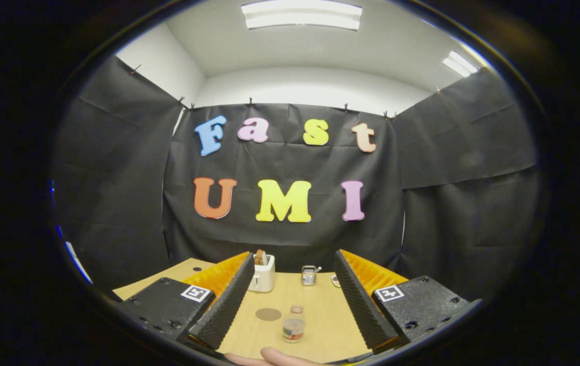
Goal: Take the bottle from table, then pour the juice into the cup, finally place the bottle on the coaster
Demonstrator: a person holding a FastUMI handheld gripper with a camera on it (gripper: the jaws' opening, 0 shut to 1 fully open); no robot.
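Gripper view. Gripper [294,277]: fingers spread wide, holding nothing, above the wooden table [320,315]. Bottle [294,329]: upright on the table between the fingers. Cup [297,309]: just behind the bottle. Coaster [268,314]: flat, beside the cup. Toaster [262,274] and small metal container [309,275]: farther back. Fingertip [277,357]: at the near table edge.

hand-held gripper [295,277] spread wide, bottle [294,325] between its fingers
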